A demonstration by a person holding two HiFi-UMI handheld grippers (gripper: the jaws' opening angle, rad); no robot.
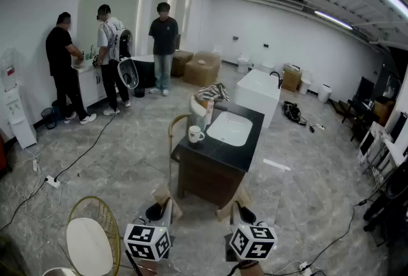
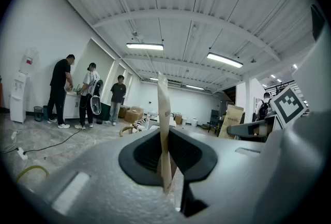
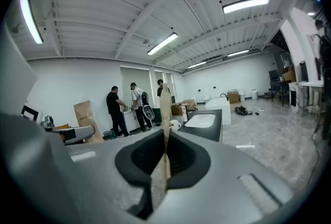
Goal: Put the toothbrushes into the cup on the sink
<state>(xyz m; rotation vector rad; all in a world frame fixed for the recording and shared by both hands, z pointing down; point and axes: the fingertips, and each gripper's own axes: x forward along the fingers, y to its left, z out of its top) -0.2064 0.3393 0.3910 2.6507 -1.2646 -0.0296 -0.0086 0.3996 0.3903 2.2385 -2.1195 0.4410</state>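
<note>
A dark-topped vanity [image 1: 245,152] with a white sink basin [image 1: 230,128] stands in the middle of the room. On its left end sits a white cup [image 1: 196,134], also seen in the right gripper view as the cup [image 3: 175,125]. Behind the cup stand some upright items [image 1: 207,110], too small to tell whether they are toothbrushes. My left gripper [image 1: 164,198] and right gripper [image 1: 234,202] hang low in front of the vanity, well short of it. In both gripper views the tan jaws meet as one thin strip, left gripper [image 2: 162,93] and right gripper [image 3: 165,99], with nothing between them.
A gold-framed chair [image 1: 92,236] stands at the lower left and another chair frame [image 1: 171,136] beside the vanity. A white block with a tap [image 1: 258,90] sits behind the vanity. Three people [image 1: 108,58] stand at a far counter. Cables [image 1: 57,179] cross the floor.
</note>
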